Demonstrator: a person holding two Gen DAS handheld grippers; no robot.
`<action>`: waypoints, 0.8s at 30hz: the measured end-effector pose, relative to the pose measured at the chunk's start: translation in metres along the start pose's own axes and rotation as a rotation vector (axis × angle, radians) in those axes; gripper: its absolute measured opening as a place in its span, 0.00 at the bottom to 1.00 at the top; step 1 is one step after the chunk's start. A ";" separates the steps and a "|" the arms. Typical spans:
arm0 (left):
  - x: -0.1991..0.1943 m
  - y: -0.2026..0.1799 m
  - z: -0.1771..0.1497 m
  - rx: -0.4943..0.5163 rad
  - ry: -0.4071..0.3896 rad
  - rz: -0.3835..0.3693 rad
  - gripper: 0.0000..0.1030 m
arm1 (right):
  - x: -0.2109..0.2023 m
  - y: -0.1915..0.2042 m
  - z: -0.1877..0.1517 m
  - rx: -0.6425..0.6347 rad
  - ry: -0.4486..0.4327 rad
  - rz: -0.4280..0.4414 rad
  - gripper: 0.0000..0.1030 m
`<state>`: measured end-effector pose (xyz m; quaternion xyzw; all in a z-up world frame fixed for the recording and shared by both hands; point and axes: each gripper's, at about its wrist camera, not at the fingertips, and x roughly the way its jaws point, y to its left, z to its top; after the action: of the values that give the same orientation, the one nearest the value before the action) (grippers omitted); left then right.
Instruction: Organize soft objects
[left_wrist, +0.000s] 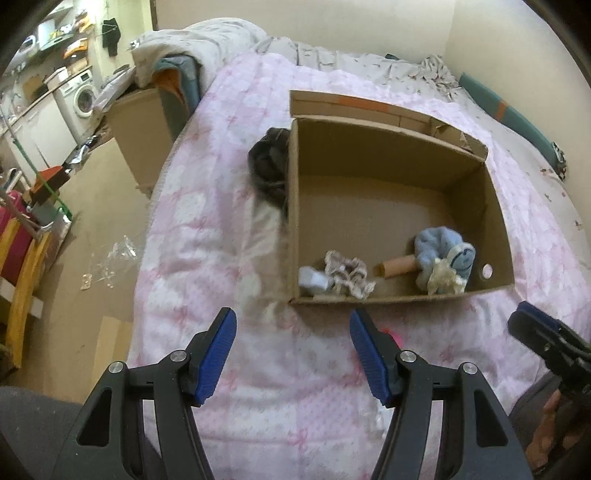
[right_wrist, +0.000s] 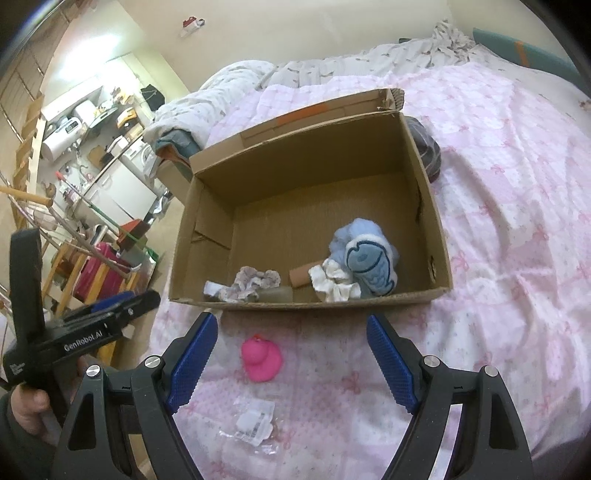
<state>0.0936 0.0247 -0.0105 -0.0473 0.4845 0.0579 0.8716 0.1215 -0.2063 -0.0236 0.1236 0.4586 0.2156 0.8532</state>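
An open cardboard box (left_wrist: 495, 221) (right_wrist: 432, 221) lies on the pink bedspread. Inside it, near the front wall, are a blue plush toy (left_wrist: 443, 254) (right_wrist: 365, 254), a cream cloth (right_wrist: 334, 282), a floral scrunchie (left_wrist: 347, 273) (right_wrist: 251, 280), a small white-blue item (left_wrist: 312, 278) and a cardboard tube (left_wrist: 397, 266) (right_wrist: 301, 275). A pink rubber duck (right_wrist: 260, 358) lies on the bedspread in front of the box, between the open fingers of my right gripper (right_wrist: 291, 354). My left gripper (left_wrist: 291, 350) is open and empty in front of the box. A dark garment (left_wrist: 269, 166) (right_wrist: 426, 151) lies beside the box.
A clear plastic wrapper with a label (right_wrist: 255, 424) lies on the bedspread near me. A crumpled duvet (left_wrist: 207, 40) lies at the head of the bed. The bed's left edge drops to a cluttered floor (left_wrist: 92, 229) with a box, a rack and a washing machine.
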 end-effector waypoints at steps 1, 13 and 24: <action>-0.002 0.002 -0.003 -0.004 -0.001 0.004 0.59 | -0.001 0.002 -0.002 -0.002 -0.001 -0.003 0.85; -0.002 0.022 -0.035 -0.099 0.037 0.037 0.59 | 0.001 0.015 -0.036 0.004 0.077 -0.038 0.85; 0.009 0.027 -0.032 -0.148 0.061 0.049 0.59 | 0.052 0.022 -0.061 -0.070 0.311 -0.126 0.85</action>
<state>0.0672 0.0476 -0.0360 -0.1012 0.5061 0.1134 0.8490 0.0906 -0.1611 -0.0861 0.0299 0.5842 0.1939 0.7876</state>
